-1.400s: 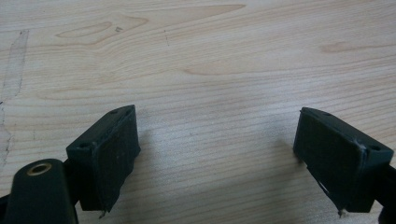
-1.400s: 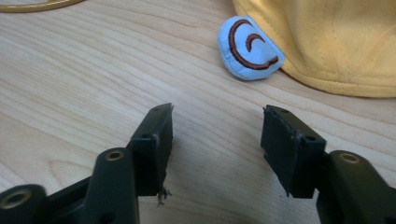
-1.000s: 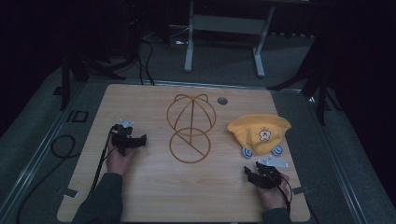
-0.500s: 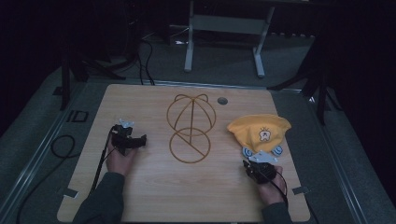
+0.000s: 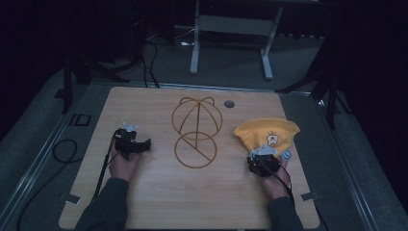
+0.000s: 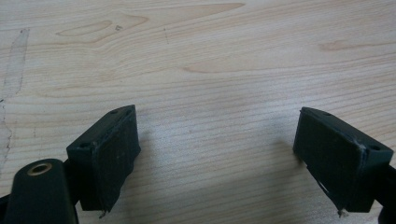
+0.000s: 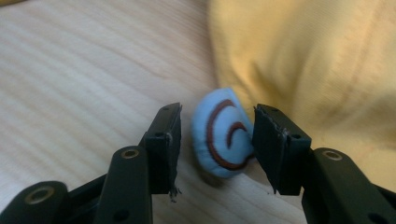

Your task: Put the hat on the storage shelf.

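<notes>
Claw on our right point(image 7: 215, 135), jaws just reopening, brackets the yellow hat's point(image 7: 308, 65) blue ear point(image 7: 222, 135); left claw point(image 6: 215, 158) gapes over the bench point(image 6: 210, 56).

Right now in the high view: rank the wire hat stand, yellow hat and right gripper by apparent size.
1. wire hat stand, largest.
2. yellow hat, clearly smaller than the stand.
3. right gripper, smallest; it sits nearer the camera than the hat, yet looks smaller.

Left gripper point(image 5: 142, 144) low, jaws spread wide, nothing between them. Right gripper point(image 7: 215, 135) jaws part-open, just been opening, one pad point(image 7: 267, 140) touching what sits between.
</notes>
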Demonstrator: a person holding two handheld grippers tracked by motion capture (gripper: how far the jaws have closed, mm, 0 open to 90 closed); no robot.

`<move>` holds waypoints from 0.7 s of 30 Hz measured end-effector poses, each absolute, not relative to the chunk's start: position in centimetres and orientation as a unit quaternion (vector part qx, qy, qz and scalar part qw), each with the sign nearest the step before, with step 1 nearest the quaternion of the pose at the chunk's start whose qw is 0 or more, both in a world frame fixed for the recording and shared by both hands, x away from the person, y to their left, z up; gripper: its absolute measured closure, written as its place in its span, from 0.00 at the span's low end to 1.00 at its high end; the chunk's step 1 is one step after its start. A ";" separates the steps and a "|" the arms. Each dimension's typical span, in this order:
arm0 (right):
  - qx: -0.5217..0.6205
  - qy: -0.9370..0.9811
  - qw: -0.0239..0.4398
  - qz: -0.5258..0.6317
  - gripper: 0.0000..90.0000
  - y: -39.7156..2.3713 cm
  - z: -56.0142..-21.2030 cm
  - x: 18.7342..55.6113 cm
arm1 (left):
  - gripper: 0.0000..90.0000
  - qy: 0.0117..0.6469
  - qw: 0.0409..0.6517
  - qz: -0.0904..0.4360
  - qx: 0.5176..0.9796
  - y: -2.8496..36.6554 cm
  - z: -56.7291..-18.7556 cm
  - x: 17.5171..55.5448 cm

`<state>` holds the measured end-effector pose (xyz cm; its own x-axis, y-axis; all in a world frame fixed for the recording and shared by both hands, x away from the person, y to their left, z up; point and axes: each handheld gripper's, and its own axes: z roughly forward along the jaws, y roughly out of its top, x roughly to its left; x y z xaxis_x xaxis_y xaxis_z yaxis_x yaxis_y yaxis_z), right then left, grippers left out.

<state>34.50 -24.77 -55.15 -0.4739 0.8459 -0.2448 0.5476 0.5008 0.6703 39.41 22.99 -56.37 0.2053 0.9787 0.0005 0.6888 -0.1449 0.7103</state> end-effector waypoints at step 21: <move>0.350 0.869 0.225 0.269 0.92 -24.8 -52.7 34.2 | 0.16 0.582 0.299 0.243 0.717 23.0 -56.4 39.4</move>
